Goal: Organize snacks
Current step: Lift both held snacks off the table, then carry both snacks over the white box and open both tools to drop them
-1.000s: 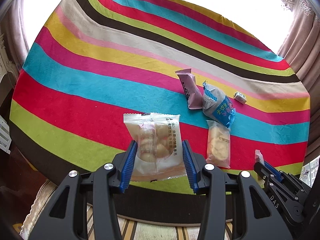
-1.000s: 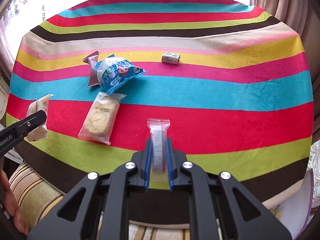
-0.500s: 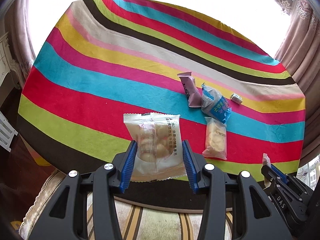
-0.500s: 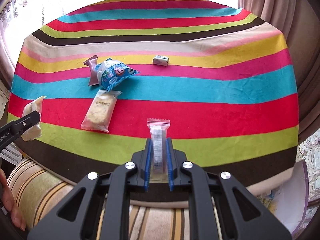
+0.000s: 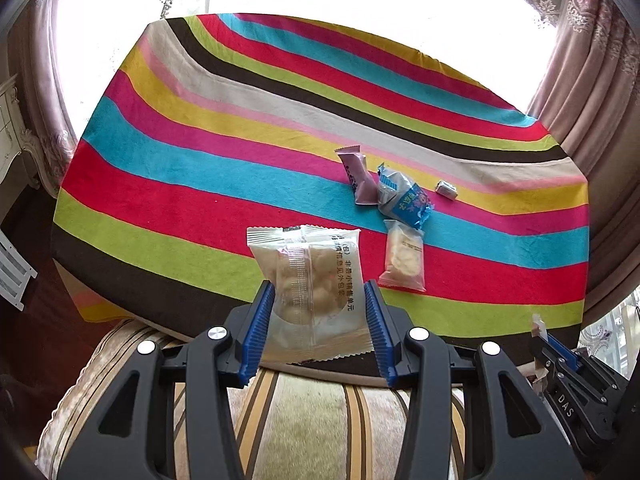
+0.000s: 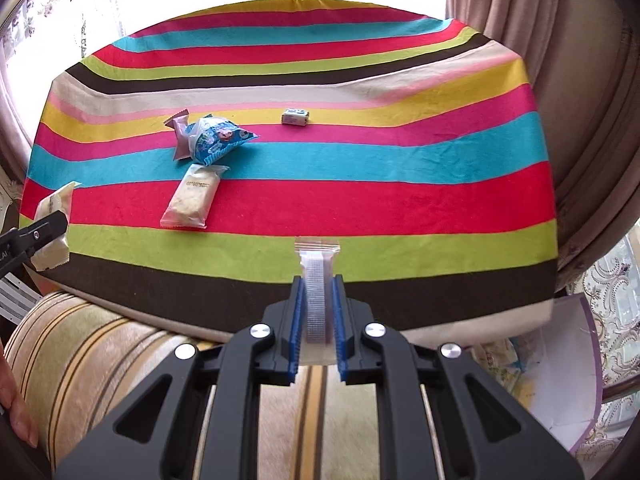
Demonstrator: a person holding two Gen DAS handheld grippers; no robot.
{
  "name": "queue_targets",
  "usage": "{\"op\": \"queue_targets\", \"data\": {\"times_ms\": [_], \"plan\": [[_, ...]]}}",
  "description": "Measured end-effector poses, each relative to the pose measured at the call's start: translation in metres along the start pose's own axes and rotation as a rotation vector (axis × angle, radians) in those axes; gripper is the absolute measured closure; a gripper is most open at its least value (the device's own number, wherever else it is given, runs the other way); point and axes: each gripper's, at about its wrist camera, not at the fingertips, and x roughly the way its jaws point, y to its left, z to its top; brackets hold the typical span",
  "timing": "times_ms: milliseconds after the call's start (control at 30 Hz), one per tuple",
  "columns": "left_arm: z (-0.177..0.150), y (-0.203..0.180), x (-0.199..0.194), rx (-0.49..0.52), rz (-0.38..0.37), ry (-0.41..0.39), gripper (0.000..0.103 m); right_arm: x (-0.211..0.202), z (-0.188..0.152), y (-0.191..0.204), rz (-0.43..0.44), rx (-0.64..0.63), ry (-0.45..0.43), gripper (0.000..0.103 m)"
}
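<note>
My left gripper (image 5: 318,300) is shut on a clear packet of pale round snacks (image 5: 312,280), held off the near edge of the striped table (image 5: 200,160). My right gripper (image 6: 317,296) is shut on a thin clear snack packet (image 6: 317,280), held edge-on off the near table edge. On the table lie a pink packet (image 5: 357,176), a blue packet (image 5: 404,198), a clear biscuit packet (image 5: 403,258) and a small white candy (image 5: 446,189). They also show in the right wrist view: pink (image 6: 180,136), blue (image 6: 218,139), biscuit (image 6: 192,198), candy (image 6: 295,117).
A striped sofa cushion (image 5: 304,420) lies below both grippers, in front of the table. Curtains (image 6: 580,100) hang at the right and a white cabinet (image 5: 12,128) stands at the left. The right gripper (image 5: 538,330) shows low right in the left wrist view.
Both grippers have pulled back and up from the table with their packets still held. The table now looks farther away and the sofa cushion has come into view below.
</note>
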Motion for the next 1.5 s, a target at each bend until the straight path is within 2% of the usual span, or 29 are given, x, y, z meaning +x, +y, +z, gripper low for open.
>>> {"op": "queue_targets", "data": {"times_ms": [233, 467, 933, 1500], "plan": [[-0.006, -0.005, -0.017, 0.019, -0.023, -0.013, 0.06, -0.016, -0.011, -0.008, -0.003, 0.006, -0.013, 0.089], [-0.016, -0.029, -0.027, 0.068, -0.09, -0.004, 0.06, -0.024, -0.022, -0.026, -0.013, 0.037, -0.009, 0.089], [-0.052, -0.116, -0.035, 0.256, -0.241, 0.055, 0.06, -0.036, -0.046, -0.083, -0.094, 0.113, 0.01, 0.089], [-0.085, -0.217, -0.015, 0.459, -0.34, 0.141, 0.06, -0.028, -0.077, -0.17, -0.226, 0.25, 0.038, 0.089]]}}
